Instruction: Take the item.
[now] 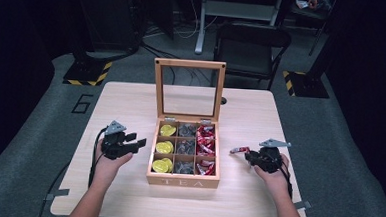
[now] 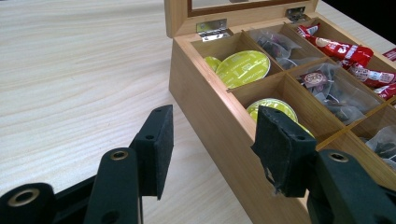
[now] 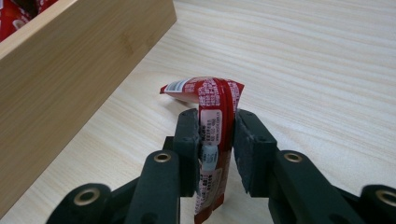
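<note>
Closest to my right camera, the red sachet (image 3: 214, 126) sits pinched upright between the fingers (image 3: 189, 140) of my right gripper (image 3: 215, 154), which are closed on its middle so that its top end folds over toward the tea box (image 3: 70, 70). From above, I see that sachet (image 1: 239, 150) held just right of the box (image 1: 182, 180), above the worktop (image 1: 131, 100) and clear of the box's side wall. My right hand (image 1: 274, 169) comes in from the near edge, wrapped around the right gripper (image 1: 251, 155), whose fingers aim at the box.

Left of the box, my left gripper (image 1: 136, 143) is held low by my left hand (image 1: 109, 161), also aimed at the box. Its fingers (image 2: 156, 149) stand wide apart with nothing between them; one hangs over bare worktop, the other over the box's left wall (image 2: 210, 107).

Inside the box, the left column holds yellow-green capsules (image 2: 243, 68), the middle column clear bags of tea (image 2: 327, 86), and the right column more red sachets (image 2: 341, 49). The box's glass lid (image 1: 189, 91) stands upright on the far side. Beyond the worktop, a dark chair (image 1: 252, 46) stands on the grey floor (image 1: 40, 110).
</note>
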Demonstrator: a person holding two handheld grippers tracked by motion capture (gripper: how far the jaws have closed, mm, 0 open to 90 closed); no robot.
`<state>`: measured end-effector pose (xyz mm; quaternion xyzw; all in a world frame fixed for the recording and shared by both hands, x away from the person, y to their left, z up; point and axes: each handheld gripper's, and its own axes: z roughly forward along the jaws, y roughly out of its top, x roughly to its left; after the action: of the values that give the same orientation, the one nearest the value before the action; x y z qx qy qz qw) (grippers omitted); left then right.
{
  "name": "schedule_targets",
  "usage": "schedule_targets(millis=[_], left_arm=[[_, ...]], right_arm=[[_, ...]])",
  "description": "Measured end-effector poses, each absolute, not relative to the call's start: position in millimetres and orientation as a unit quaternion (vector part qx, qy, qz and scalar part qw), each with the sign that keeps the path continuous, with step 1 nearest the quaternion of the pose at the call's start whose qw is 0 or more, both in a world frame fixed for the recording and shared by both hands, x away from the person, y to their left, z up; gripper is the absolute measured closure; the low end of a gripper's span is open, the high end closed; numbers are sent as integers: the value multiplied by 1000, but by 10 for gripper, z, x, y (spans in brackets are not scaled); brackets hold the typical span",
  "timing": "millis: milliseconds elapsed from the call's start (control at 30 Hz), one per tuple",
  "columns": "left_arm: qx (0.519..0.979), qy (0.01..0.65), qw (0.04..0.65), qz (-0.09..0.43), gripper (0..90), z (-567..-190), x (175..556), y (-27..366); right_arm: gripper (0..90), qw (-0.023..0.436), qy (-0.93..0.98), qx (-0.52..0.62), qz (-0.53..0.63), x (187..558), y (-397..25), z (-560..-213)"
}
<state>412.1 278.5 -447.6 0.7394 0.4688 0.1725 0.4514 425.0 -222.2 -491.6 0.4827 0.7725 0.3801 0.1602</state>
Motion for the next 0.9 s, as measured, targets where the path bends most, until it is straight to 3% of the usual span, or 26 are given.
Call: schedule_targets(millis=[667,900], left_arm=[[741,469,449,170,473,-4472,4121,2795],[741,469,450,171,473,-4470,4120,2798]], right_arm=[[673,147,761,510,374,4317,-2319,-5006],[610,150,759,514,372,4325,-2330,-5026]])
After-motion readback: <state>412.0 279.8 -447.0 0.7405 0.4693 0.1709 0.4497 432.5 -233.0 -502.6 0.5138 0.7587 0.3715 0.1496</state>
